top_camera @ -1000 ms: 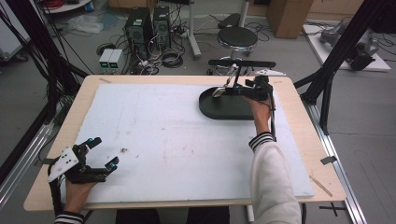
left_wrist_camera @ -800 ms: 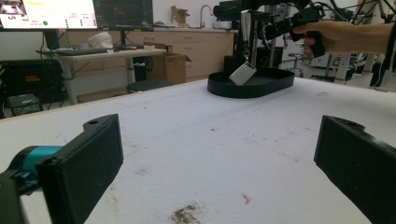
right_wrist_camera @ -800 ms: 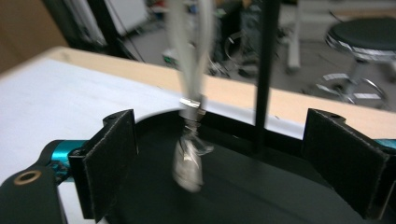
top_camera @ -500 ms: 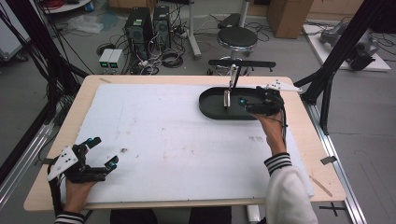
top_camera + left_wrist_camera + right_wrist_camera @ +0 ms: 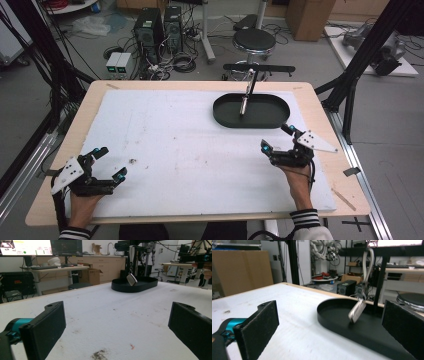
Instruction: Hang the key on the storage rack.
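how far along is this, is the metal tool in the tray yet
Done: the metal tool stands in the black tray, its handle leaning on the far rim. In hand: nothing. The right tongs sit open and empty on the table's near side of the tray; their jaws have just been opening. The left tongs rest open near the front left corner. Left: nothing obvious, it looks finished.

tray [image 5: 342, 322]: near end cut off at the picture's lower edge, beside the right jaw
metal tool [image 5: 357, 311]: kind too blurred to tell
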The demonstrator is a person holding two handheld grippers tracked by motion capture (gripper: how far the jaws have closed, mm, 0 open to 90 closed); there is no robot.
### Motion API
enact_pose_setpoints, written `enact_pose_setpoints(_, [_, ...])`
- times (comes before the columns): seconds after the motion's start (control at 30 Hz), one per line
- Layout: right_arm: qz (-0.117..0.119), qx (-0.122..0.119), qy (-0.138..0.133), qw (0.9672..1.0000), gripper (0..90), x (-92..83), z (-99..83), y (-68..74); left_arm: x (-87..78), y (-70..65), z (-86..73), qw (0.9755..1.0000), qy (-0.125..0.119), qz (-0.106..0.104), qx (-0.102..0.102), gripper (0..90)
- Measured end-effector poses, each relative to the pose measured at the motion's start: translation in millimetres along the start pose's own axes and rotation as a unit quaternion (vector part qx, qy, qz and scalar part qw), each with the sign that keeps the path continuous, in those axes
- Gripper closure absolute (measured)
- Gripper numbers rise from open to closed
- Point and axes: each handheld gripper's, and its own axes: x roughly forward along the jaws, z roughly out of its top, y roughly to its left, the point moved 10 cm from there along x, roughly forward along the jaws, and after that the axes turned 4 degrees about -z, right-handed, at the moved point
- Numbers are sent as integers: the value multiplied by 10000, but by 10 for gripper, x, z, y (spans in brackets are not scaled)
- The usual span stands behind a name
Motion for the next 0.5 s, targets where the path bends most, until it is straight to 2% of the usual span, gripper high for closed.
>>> enact_pose_setpoints(0.17, [-141,-135,14,9998,3,-111,-249,1,-1,1,0,10000,0,0,10,17])
enact_pose_setpoints(0.2, [-147,-65,-17,9999,3,-134,-281,1,-1,2,0,10000,-3,1,0,17])
enact_pose_setpoints(0.27, [-127,48,-106,9999,3,-167,-323,-5,-1,6,2,10000,-9,-1,-13,17])
enact_pose_setpoints(0.4, [-143,117,-149,9997,3,-189,-402,2,-6,4,2,10000,-23,7,10,17])
enact_pose_setpoints(0.5, [-169,-17,-145,9998,3,-181,-406,9,-6,5,4,10000,-37,15,-3,17])
